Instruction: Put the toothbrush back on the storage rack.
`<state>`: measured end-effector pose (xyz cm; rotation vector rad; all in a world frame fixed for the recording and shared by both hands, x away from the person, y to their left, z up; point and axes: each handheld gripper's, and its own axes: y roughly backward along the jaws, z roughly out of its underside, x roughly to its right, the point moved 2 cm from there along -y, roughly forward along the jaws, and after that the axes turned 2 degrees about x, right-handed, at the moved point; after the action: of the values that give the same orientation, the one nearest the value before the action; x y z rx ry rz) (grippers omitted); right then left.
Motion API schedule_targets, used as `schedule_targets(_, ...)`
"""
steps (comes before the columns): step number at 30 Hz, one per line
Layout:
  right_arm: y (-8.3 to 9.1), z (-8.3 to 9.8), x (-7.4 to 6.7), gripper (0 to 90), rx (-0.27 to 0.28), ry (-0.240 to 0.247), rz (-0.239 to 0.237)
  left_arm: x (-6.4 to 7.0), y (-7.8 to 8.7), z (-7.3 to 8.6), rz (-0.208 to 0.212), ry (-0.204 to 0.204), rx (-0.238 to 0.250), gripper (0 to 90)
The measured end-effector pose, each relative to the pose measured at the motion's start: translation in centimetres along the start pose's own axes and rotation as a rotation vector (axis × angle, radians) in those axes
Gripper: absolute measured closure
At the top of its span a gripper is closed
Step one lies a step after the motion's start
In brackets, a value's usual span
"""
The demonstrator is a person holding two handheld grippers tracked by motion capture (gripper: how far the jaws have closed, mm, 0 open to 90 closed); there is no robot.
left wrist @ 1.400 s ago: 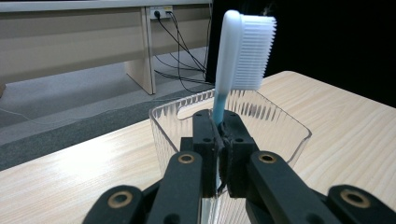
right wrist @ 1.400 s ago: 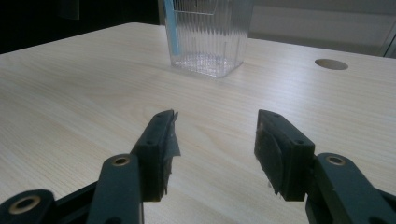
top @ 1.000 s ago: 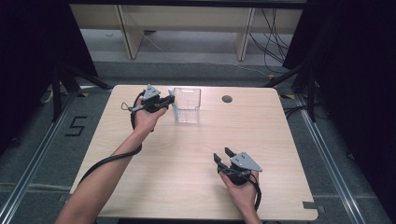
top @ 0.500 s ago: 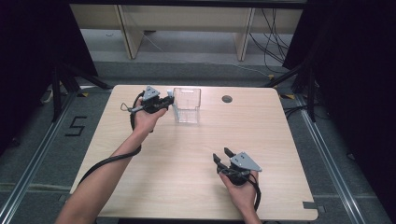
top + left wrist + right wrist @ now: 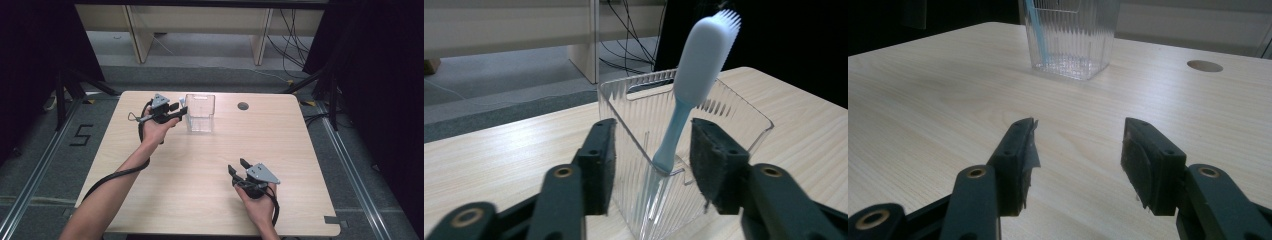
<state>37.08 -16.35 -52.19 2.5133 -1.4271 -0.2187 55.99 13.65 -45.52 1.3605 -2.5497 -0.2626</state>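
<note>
**Toothbrush stands in the clear holder; left gripper has let go**

In the upper middle of the high view, the clear ribbed holder [image 5: 200, 113] sits on the far part of the wooden table [image 5: 200, 200], with the left gripper [image 5: 176, 112] just beside its left wall. In the left gripper view, the light blue toothbrush [image 5: 696, 85] stands in the near corner of the holder [image 5: 724, 115], leaning slightly, its handle down inside and its white bristled head rising above the rim at the upper right of the frame. The jaws stand apart on either side of the handle, and I see no pad touching it.

The right gripper [image 5: 239, 169] rests low at the lower right of the high view, well apart from the holder. In its own view its jaws are spread with bare table between them, holding nothing; the holder [image 5: 1070, 35] shows at the top of the frame with the blue handle [image 5: 1037, 30] along its left side.

Judging from this, the placing looks done: the brush is in and freed. What seems left is drawing the left gripper away without knocking the brush or holder.

A painted "5" [image 5: 81, 135] marks the floor at the left of the table. No brand or label can be read on the brush or holder.
</note>
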Motion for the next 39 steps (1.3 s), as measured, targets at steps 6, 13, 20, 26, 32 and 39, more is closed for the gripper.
schedule_targets(6, 0.1, 0.0, -0.1, 47.9, -0.012, -0.021, -0.007, -0.2, 0.6, 0.0, -0.016, 0.010, -0.006, 41.6)
schedule_targets(13, 0.0, 0.0, -0.1, 47.9, -0.006, -0.012, -0.005, 0.0, 1.3, 0.2, -0.014, 0.016, -0.018, 36.5)
schedule_targets(20, 0.1, 0.0, -0.1, 47.9, -0.014, -0.025, -0.004, 0.0, 2.6, 0.3, -0.018, 0.020, -0.032, 35.1)
schedule_targets(26, 0.1, -0.1, -0.1, 47.8, -0.009, -0.020, -0.006, 0.2, 3.6, 0.4, -0.005, 0.027, -0.045, 33.7)
schedule_targets(32, 0.1, -0.1, 0.1, 47.5, 0.007, -0.008, 0.001, 0.0, 4.7, 0.8, -0.004, 0.029, -0.053, 32.6)
schedule_targets(39, 0.2, -0.1, 0.1, 47.3, 0.000, 0.000, 0.014, -0.4, 6.2, 1.4, -0.004, 0.044, -0.049, 31.7)
